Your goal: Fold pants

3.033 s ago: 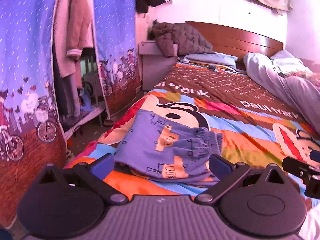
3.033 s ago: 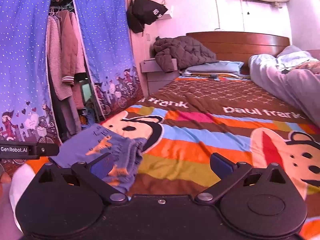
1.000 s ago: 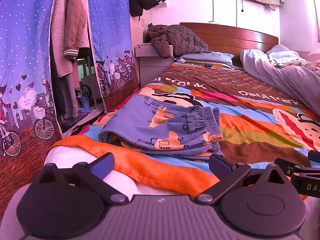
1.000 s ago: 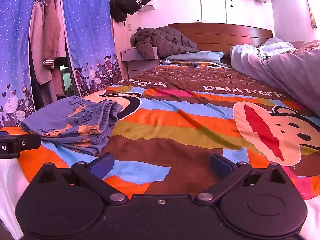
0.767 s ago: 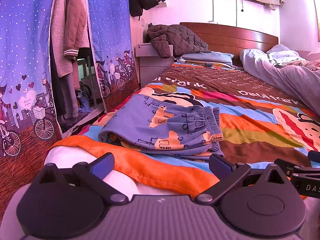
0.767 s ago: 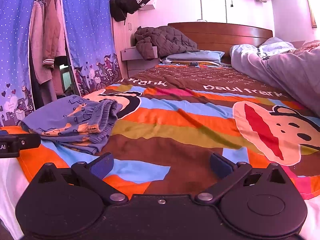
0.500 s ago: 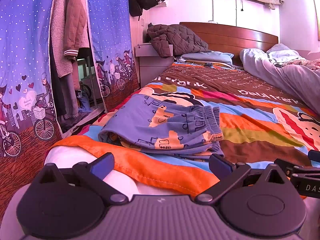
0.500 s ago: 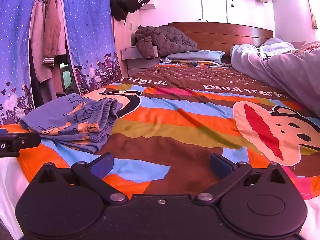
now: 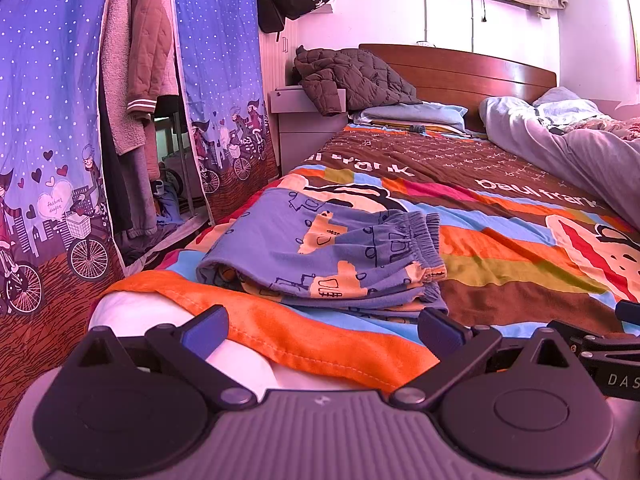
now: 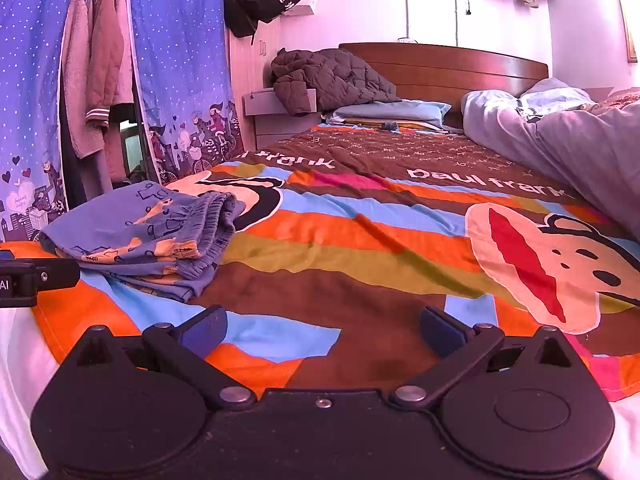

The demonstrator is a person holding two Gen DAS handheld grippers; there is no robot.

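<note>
Neatly folded pants (image 9: 328,256) on bedspread (image 9: 520,276), claws empty

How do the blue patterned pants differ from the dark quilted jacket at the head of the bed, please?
The pants are blue with orange cartoon prints; the jacket is plain dark brown and quilted. The pants lie folded in a flat stack near the bed's foot; the jacket sits crumpled in a heap by the headboard. The pants look thin, the jacket puffy. Neither is held by a gripper.
</note>
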